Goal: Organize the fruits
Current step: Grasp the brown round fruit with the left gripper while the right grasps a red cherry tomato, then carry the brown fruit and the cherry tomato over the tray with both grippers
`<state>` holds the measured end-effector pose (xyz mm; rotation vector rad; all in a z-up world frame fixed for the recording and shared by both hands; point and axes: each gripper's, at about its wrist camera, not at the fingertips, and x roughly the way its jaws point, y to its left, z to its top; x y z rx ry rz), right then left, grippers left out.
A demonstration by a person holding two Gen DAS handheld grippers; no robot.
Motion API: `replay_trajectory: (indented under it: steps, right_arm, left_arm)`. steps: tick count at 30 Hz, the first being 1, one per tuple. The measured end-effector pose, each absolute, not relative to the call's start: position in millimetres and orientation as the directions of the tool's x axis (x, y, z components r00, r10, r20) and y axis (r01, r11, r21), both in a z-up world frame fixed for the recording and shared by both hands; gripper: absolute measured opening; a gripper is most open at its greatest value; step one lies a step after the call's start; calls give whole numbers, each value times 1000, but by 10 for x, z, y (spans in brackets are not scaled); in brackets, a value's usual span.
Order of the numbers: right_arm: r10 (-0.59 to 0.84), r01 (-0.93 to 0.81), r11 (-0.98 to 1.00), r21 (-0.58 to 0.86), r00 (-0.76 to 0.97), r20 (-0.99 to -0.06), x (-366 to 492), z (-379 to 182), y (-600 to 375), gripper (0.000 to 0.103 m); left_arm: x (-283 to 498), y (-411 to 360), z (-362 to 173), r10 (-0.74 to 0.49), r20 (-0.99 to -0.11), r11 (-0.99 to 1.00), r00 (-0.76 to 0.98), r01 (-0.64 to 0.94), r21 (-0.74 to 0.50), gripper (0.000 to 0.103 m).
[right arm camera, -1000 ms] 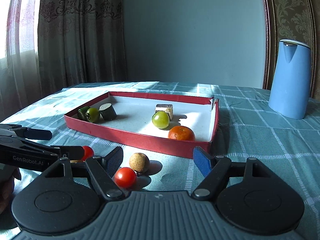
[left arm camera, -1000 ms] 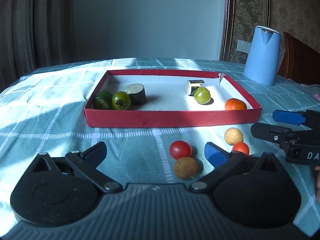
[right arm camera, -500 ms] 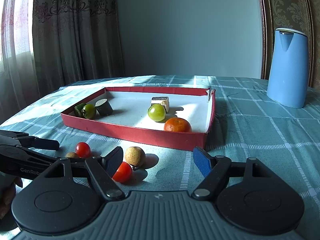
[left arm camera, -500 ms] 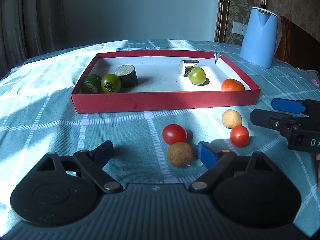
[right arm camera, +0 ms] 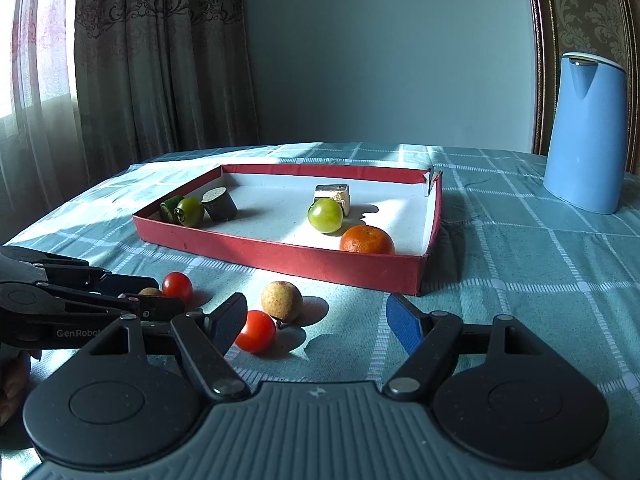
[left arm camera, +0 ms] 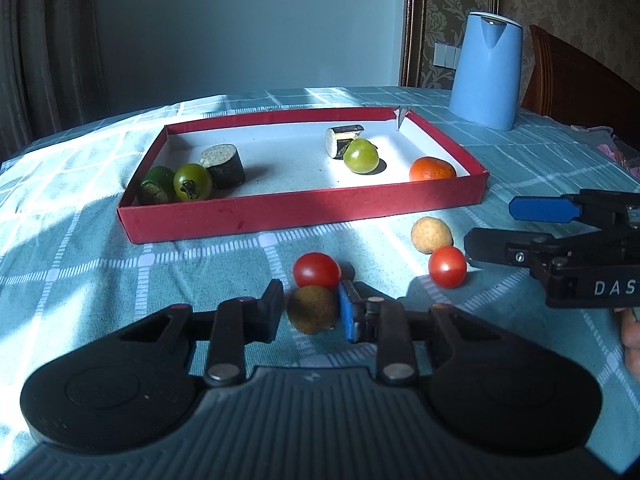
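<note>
My left gripper [left arm camera: 311, 305] is closing on a brown round fruit [left arm camera: 313, 314] that sits on the tablecloth, and both pads press on its sides. A red cherry tomato [left arm camera: 317, 271] lies just beyond it. Further right are a second red tomato [left arm camera: 447, 266] and a tan round fruit [left arm camera: 431, 234], close to the fingers of my right gripper [left arm camera: 490, 226]. In the right wrist view my right gripper [right arm camera: 316, 316] stands open, with that red tomato [right arm camera: 256, 331] by its left finger and the tan fruit [right arm camera: 282, 301] just ahead. The red tray [left arm camera: 304, 212] holds green tomatoes, a mandarin [left arm camera: 432, 169] and cut vegetable pieces.
A blue kettle [left arm camera: 486, 72] stands at the back right of the checked tablecloth, beyond the tray. A wooden chair back [left arm camera: 568, 76] rises at the right edge. Curtains hang behind the table on the left. A hand [left arm camera: 632, 336] holds the right gripper.
My left gripper's jaws went from wide open to shut on the brown fruit, which now sits between the pads. The right gripper has kept still and open.
</note>
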<state>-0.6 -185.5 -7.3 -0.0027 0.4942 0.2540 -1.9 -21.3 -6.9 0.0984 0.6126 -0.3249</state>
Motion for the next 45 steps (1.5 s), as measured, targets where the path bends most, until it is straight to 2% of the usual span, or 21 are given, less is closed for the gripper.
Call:
replay_trajectory:
  steps: [4,11,14,16,21,22,24,27,32,34,45]
  right_arm:
    - [249,-259,965,45,848,-468,-21,-75,-1821,77]
    - [285,-308,950,45,802,-526,20,-128,-1749,72]
    - [295,-325,945,41,788,-540,29,-146,-1703,65]
    - [308,-341,939,47,771,-557,54,-163,-1672,55]
    - [318,-355,933,50,753,-577,119,-185,-1601,50]
    - [319,-359,932,49,750,-580,130,-189,-1582,48]
    - [317,-361,932,42,751,-580,141,-188,-1550,38]
    - [313,-353,934,46,752,-580,161,-188,-1545,33]
    - [321,-342,937,75,754,-573,170,-186,-1590,31]
    - [322,-342,937,75,756,-569,163,-184,-1592,25]
    - [327,-343,936,75,777,-538,114,-154,-1606,25]
  left_arm:
    - [-23,-178,-57,-268,-572,949,775,315,-17,24]
    - [-41,-64,-1,-236,-535,966,811,258,-34,24]
    - [-40,-56,5,-225,-529,968,818,248,-30,24]
    - [-43,-61,4,-224,-529,968,818,249,-26,24]
    - [-53,-86,-3,-221,-527,967,820,253,-11,24]
    - [-55,-90,-5,-221,-527,967,821,254,-10,24]
    - [-58,-95,-6,-222,-527,967,820,256,-8,24]
    - [-54,-99,-13,-226,-531,965,817,262,-7,25]
    - [-60,-100,-9,-220,-528,966,821,257,-3,25]
    - [-63,-102,-8,-220,-525,966,822,258,-1,25]
    - [-80,-108,0,-220,-515,966,828,259,4,25]
